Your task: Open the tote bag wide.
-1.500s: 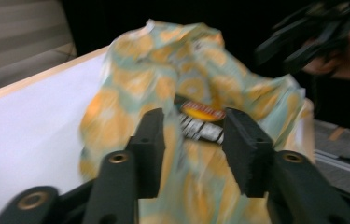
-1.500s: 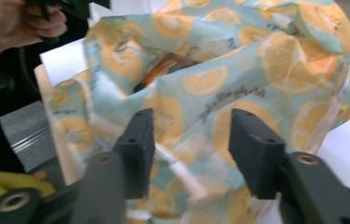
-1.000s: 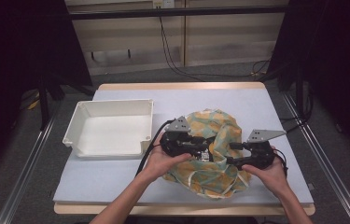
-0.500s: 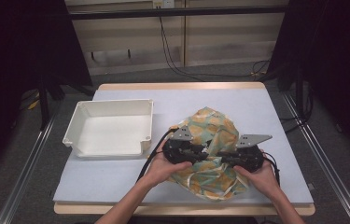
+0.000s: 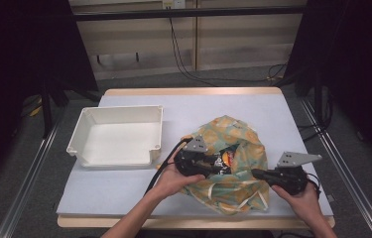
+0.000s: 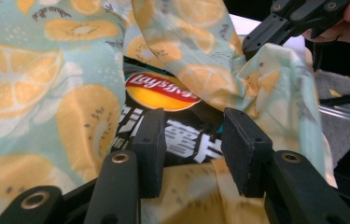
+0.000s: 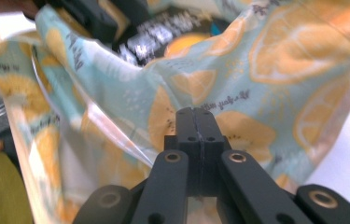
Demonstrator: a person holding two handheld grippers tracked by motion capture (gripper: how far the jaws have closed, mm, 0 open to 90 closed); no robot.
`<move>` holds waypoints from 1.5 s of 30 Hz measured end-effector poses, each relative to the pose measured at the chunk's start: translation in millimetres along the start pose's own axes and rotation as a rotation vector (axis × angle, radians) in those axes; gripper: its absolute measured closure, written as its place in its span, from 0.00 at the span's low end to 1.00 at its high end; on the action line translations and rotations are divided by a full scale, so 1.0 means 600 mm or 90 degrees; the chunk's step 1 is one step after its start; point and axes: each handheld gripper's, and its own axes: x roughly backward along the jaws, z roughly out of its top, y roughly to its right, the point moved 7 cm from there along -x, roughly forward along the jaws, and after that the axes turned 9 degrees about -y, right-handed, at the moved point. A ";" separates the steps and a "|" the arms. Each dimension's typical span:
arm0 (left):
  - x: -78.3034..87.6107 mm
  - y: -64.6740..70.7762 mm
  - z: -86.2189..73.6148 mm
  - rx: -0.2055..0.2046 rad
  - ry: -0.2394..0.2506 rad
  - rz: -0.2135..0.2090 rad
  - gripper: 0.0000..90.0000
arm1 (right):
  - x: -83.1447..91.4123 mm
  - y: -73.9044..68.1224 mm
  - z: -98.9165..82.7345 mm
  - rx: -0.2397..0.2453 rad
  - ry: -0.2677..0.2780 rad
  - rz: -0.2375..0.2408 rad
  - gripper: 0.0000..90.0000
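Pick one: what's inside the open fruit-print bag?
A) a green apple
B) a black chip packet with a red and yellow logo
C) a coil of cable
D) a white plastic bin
B: the left gripper view looks into the fruit-print bag and shows a black chip packet with a red and yellow logo between the cloth folds.

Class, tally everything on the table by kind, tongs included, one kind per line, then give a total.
Fruit-print fabric bag: 1
Black crisp packet inside the bag: 1
White tray: 1
Hand-held tongs: 2, left tongs and right tongs
Total: 5
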 end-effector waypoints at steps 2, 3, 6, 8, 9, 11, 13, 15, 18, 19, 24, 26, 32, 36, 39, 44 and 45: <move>0.005 0.003 0.009 -0.010 0.004 -0.002 0.67 | 0.004 0.000 -0.009 -0.003 -0.003 -0.003 1.00; 0.009 0.006 0.015 -0.011 0.010 -0.007 0.68 | 0.009 0.001 -0.019 -0.005 -0.009 -0.009 1.00; 0.018 0.016 0.042 -0.024 0.020 -0.016 0.73 | 0.016 0.001 -0.037 -0.012 -0.015 -0.012 1.00; 0.014 0.023 0.057 -0.043 0.014 -0.021 0.78 | 0.021 0.002 -0.047 -0.024 -0.011 -0.008 1.00; 0.008 0.024 0.063 -0.053 0.004 -0.017 0.79 | 0.022 0.002 -0.050 -0.025 -0.011 -0.006 1.00; -0.011 0.028 0.072 -0.063 -0.014 -0.027 0.82 | 0.023 -0.002 -0.056 -0.024 -0.015 -0.004 1.00; -0.027 0.031 0.076 -0.068 -0.026 -0.025 0.80 | 0.023 -0.010 -0.063 -0.019 -0.019 0.000 1.00; -0.049 0.030 0.073 -0.079 -0.054 -0.019 0.79 | 0.023 -0.011 -0.066 -0.019 -0.020 0.004 1.00; -0.078 0.022 0.058 -0.071 -0.068 -0.014 0.72 | 0.021 -0.011 -0.069 -0.026 -0.014 0.009 1.00; -0.078 0.022 0.058 -0.071 -0.068 -0.014 0.72 | 0.021 -0.011 -0.069 -0.026 -0.014 0.009 1.00; -0.088 0.016 0.041 -0.089 -0.085 0.009 0.67 | 0.019 -0.009 -0.065 -0.028 -0.005 0.016 1.00; -0.088 0.016 0.040 -0.096 -0.088 0.014 0.65 | 0.019 -0.008 -0.064 -0.027 -0.005 0.015 1.00; -0.096 0.017 0.033 -0.141 -0.113 0.037 0.54 | 0.016 -0.008 -0.060 -0.027 -0.003 0.013 1.00; -0.101 0.014 0.032 -0.156 -0.124 0.057 0.52 | 0.018 -0.005 -0.056 -0.033 0.004 0.012 1.00; -0.100 0.014 0.040 -0.160 -0.131 0.055 0.55 | 0.017 -0.004 -0.057 -0.034 0.004 0.013 1.00; -0.099 0.016 0.059 -0.187 -0.142 0.061 0.61 | 0.018 -0.002 -0.056 -0.033 0.008 0.012 1.00; -0.104 0.014 0.056 -0.195 -0.155 0.075 0.61 | 0.019 -0.002 -0.057 -0.034 0.007 0.013 1.00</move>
